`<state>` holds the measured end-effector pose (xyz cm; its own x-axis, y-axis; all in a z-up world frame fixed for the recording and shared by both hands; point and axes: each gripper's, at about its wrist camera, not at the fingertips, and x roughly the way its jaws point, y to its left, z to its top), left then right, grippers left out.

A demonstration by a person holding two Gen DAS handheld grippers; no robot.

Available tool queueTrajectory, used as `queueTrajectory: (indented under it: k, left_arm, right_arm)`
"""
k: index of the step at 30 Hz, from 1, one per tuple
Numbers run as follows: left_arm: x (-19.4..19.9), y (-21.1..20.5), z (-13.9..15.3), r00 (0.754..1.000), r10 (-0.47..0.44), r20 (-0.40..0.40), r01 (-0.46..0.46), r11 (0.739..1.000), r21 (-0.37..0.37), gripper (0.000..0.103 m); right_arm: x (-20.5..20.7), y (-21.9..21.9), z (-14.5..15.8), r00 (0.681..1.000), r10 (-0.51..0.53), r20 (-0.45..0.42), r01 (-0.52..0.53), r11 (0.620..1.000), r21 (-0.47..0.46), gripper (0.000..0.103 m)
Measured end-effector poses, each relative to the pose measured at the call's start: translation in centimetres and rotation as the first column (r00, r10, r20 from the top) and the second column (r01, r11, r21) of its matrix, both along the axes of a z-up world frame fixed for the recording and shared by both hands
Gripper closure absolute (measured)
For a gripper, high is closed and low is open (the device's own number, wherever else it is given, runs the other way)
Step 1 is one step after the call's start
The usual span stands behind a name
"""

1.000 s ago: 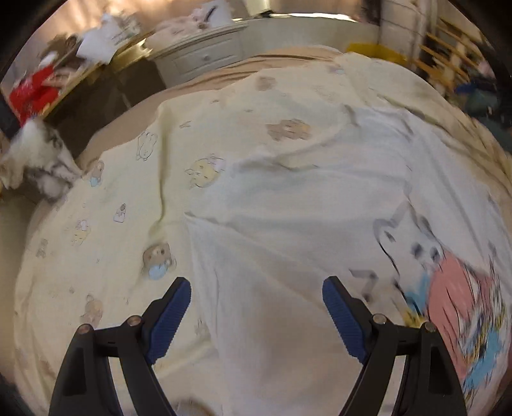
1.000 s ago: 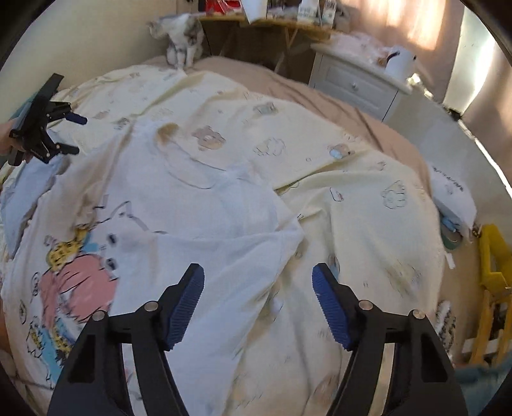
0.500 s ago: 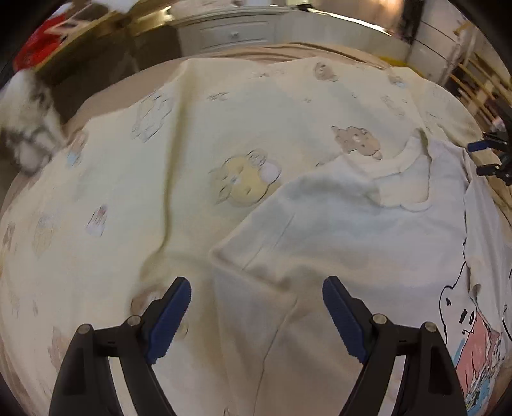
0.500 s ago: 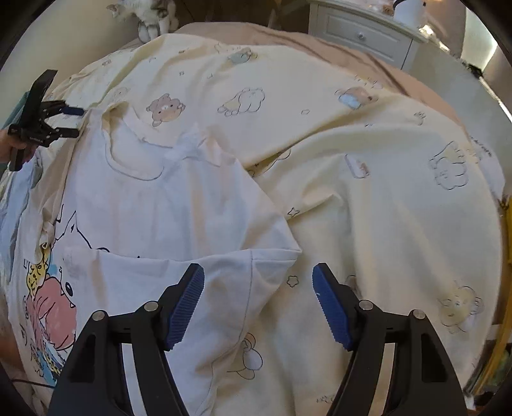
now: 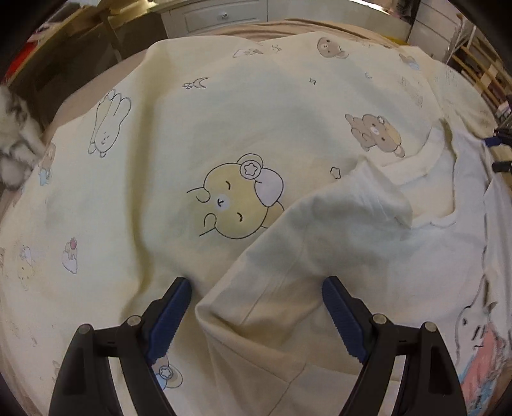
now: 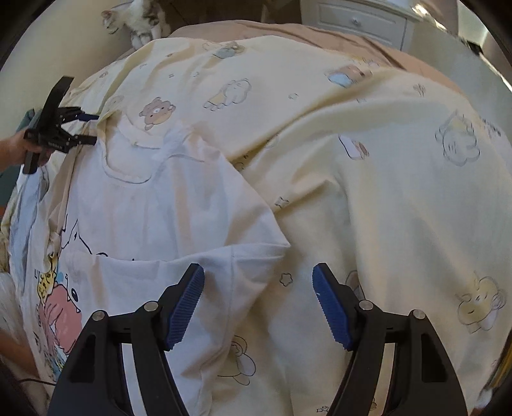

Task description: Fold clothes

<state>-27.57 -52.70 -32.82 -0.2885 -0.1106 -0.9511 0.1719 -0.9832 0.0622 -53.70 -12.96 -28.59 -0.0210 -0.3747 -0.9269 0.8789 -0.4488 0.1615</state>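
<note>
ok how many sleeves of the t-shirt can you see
2: one sleeve lies between the left gripper's jaws, the other sleeve between the right gripper's.

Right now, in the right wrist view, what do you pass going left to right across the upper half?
Left gripper held in a hand → T-shirt neckline → brown bear print on the yellow bedsheet → white nightstand.

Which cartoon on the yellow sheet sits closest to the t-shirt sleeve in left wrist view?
The big yellow bear face; the t-shirt sleeve overlaps its lower edge. The other prints lie clear of it.
</note>
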Motion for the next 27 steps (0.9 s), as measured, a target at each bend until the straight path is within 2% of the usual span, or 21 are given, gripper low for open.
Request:
queueTrajectory:
  k: [1,2,4,6,7,8,9,15,18,21,27]
  left_arm:
    - [0.0,0.4,0.1,1.0,-0.014,-0.007,0.014,1.0,-0.009,0.035]
    - [0.0,0.9,0.3,0.999,-0.03,-0.018,0.03,0.999,-0.017,0.043]
    - [0.0,1.6,0.7,0.998,-0.055,-0.031,0.053,0.997,-0.052,0.093]
    - [0.0,1.8,1.0,0.998,-0.051,-0.032,0.05,0.998,-0.042,0.096]
    - [0.1,2.0,1.2,0.998,-0.057,-0.034,0.056,0.997,-0.049,0.096]
    - [0.2,2.4,1.4,0.997,-0.068,-0.036,0.065,0.996,-0.063,0.097]
    - [0.3,2.7,1.7,0.996,-0.078,-0.038,0.075,0.994,-0.077,0.097]
    - [1.8,4.2,4.5,0.987,-0.123,-0.103,0.11,0.986,-0.128,0.097]
    - [3.3,4.7,6.8,0.976,-0.153,-0.152,0.137,0.984,-0.114,0.097]
    - [5.4,3.2,9.0,0.969,-0.165,-0.184,0.15,0.984,-0.092,0.097]
    - [9.4,6.8,13.2,0.955,-0.248,-0.16,0.231,0.965,-0.121,0.097]
  right_arm:
    - [-0.2,0.0,-0.1,1.0,-0.008,0.004,0.008,1.0,-0.005,0.028]
    - [-0.3,-0.1,-0.1,1.0,-0.016,0.007,0.016,1.0,-0.013,0.028]
    - [-0.5,-0.4,-0.3,1.0,-0.027,0.014,0.028,0.999,-0.023,0.028]
    - [-0.5,-1.1,-0.6,0.999,-0.03,0.023,0.03,0.999,-0.026,0.032]
    - [-0.3,-1.6,-0.8,0.999,-0.025,0.03,0.025,1.0,-0.018,0.058]
    - [0.3,-2.2,-0.9,1.0,-0.003,0.018,0.004,1.0,-0.013,0.09]
    - [1.0,-2.7,-0.8,1.0,0.024,-0.003,-0.024,1.0,-0.01,0.094]
    - [2.6,-1.2,2.8,0.991,0.052,-0.121,-0.057,0.997,-0.041,0.097]
    - [3.7,0.5,6.0,0.983,0.091,-0.159,-0.103,0.992,-0.071,0.097]
    - [5.3,1.8,8.9,0.977,0.117,-0.177,-0.135,0.987,-0.092,0.097]
    - [10.4,4.0,13.0,0.97,0.139,-0.2,-0.16,0.983,-0.093,0.097]
